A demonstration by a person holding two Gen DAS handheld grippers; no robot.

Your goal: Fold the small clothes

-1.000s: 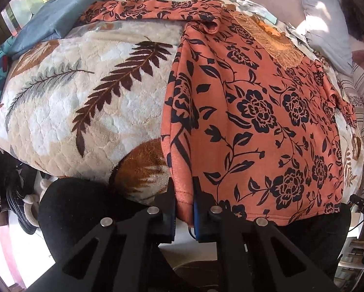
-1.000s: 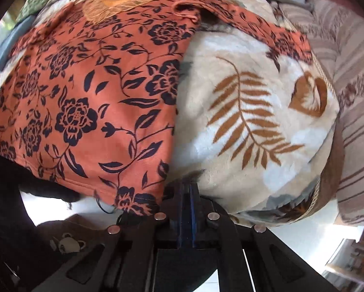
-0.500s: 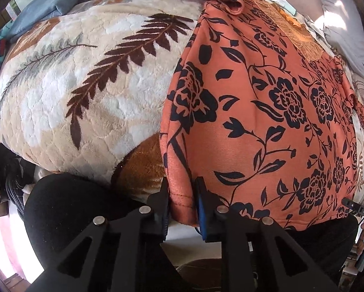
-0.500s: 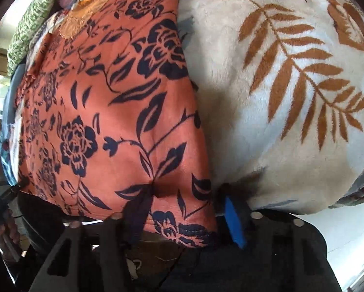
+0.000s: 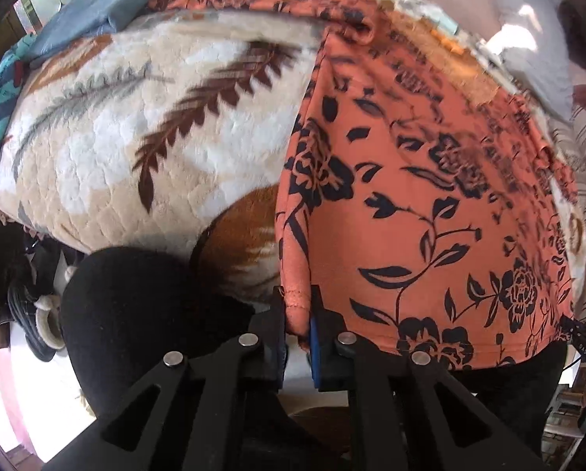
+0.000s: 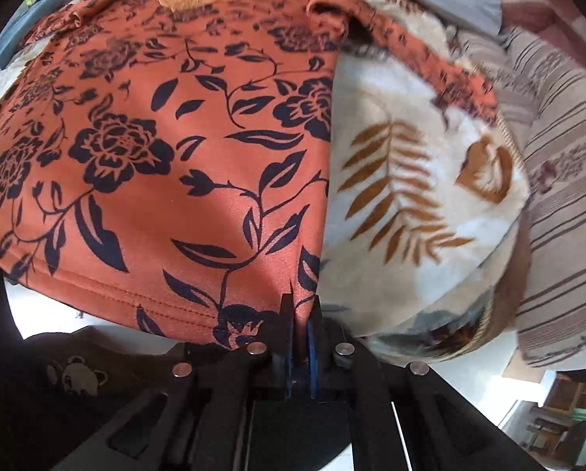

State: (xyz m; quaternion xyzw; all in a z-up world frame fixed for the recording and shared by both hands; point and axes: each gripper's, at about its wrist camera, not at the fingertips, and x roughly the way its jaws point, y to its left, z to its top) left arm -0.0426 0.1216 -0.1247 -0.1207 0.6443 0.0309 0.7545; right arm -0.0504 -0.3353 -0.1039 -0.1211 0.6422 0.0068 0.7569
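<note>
My orange flowered top (image 5: 430,204) lies flat on the leafy blanket (image 5: 144,149) on the bed. My left tool (image 5: 297,316) pinches its near left corner, and my right tool (image 6: 301,318) pinches its near right corner. If I lift unevenly or one thin pinch slips, the hem could drop and the fold go crooked.

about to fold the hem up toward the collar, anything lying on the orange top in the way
Nothing visible does. Both the left hand-held gripper and right hand-held gripper already pinch the hem corners of the orange floral top, whose surface is bare up to the collar.
</note>
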